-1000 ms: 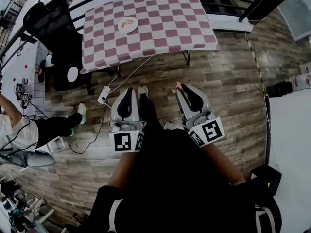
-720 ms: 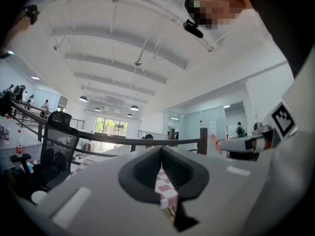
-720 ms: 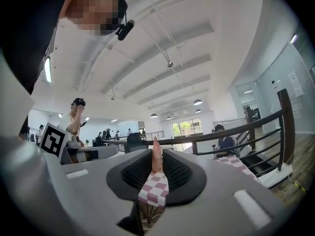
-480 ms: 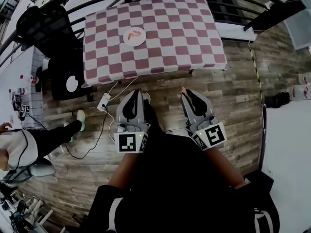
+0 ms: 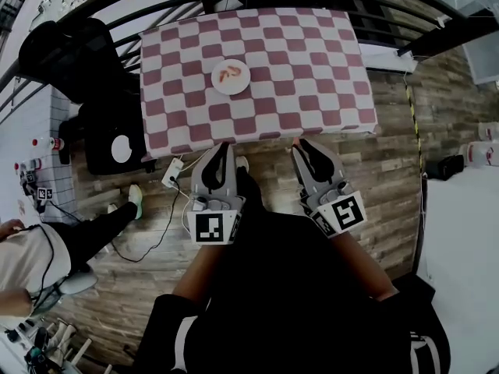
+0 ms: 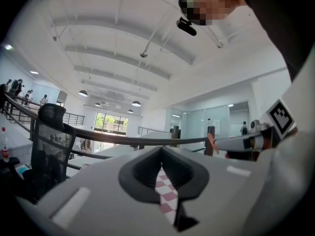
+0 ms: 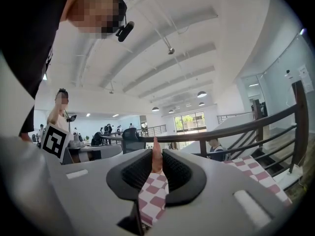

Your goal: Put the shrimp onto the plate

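The right tongs (image 5: pixel 299 143) are clenching on an orange shrimp (image 7: pixel 156 158), which is standing upright between the ribbed pads with its tip poking out above them. The left tongs (image 5: pixel 224 146) are closed together with nothing between them; only a thin slit of checked cloth is showing through.

Both tongs are pointing at the near edge of the counter (image 5: pixel 312 68), their tips reaching that edge in the head view, the left one toward the middle and the right one further toward the right corner. They are hanging above the wooden floor (image 5: pixel 374 170) in front of the person's dark clothing.

The white plate (image 5: pixel 240 85) is sitting on the left half of the counter, about midway between the near and far edges and well apart from both tongs. Another shrimp (image 5: pixel 228 74) is lying on it. The held shrimp is sitting right of the plate and nearer the person, at the counter's near edge.
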The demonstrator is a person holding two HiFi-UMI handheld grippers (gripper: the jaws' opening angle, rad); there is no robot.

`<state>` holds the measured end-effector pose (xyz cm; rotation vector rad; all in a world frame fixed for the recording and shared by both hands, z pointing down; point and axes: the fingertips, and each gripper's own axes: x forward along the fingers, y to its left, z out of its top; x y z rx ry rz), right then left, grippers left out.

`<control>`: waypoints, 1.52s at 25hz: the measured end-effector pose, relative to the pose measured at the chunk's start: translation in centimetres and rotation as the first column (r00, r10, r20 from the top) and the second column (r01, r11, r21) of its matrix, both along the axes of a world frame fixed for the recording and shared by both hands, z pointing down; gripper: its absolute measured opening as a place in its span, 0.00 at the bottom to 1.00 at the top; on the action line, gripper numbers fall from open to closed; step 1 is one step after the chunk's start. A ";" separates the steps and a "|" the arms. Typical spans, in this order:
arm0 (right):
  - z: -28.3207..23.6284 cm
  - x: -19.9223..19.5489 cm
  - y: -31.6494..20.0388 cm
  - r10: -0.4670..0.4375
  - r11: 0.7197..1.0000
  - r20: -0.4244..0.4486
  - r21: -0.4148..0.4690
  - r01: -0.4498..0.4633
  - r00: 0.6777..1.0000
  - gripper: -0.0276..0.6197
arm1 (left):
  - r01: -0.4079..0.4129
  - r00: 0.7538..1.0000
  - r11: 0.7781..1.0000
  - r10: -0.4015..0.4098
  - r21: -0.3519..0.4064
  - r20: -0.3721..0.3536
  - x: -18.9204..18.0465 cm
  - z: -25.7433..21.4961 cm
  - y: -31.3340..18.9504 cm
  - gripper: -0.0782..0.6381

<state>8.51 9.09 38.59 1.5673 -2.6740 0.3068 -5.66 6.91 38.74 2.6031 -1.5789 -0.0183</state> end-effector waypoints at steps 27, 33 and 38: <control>2.8 -4.5 -14.5 -0.174 0.980 0.001 -0.100 0.173 0.985 0.14 | 0.147 0.989 0.989 -0.146 -0.023 0.022 -3.6 0.5 -12.6 0.12; 4.3 -5.3 -16.8 -0.245 0.962 -0.039 -0.135 0.238 0.969 0.14 | 0.185 0.982 0.983 -0.184 -0.011 0.033 -3.9 0.3 -14.0 0.12; 5.9 -5.8 -18.2 -0.259 0.949 -0.027 -0.190 0.250 0.965 0.14 | 0.166 0.985 0.985 -0.164 -0.044 0.053 -3.7 1.9 -14.0 0.12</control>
